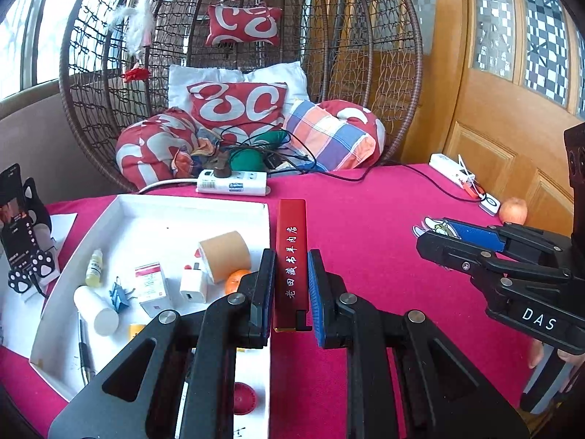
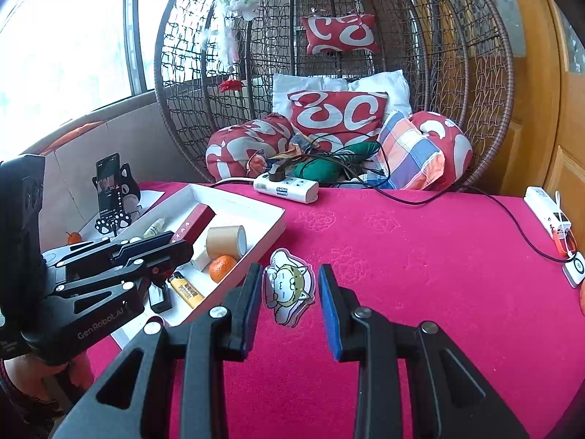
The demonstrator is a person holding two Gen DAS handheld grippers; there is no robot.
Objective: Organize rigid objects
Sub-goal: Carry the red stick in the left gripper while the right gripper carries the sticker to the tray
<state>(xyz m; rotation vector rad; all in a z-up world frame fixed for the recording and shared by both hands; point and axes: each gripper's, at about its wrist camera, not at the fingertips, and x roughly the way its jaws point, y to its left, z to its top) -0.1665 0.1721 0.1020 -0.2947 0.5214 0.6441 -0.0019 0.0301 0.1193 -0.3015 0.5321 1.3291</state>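
My left gripper is shut on a long red box with white characters, held lengthwise just right of the white tray. From the right wrist view the left gripper carries the red box over the tray's near side. My right gripper is shut on a flat cat-shaped card above the pink cloth. In the left wrist view the right gripper shows the card poking out of its tips.
The tray holds a tape roll, an orange, a white charger, a small box, bottles and a yellow lighter. A power strip and cables lie at the back, a phone stand left, an apple right.
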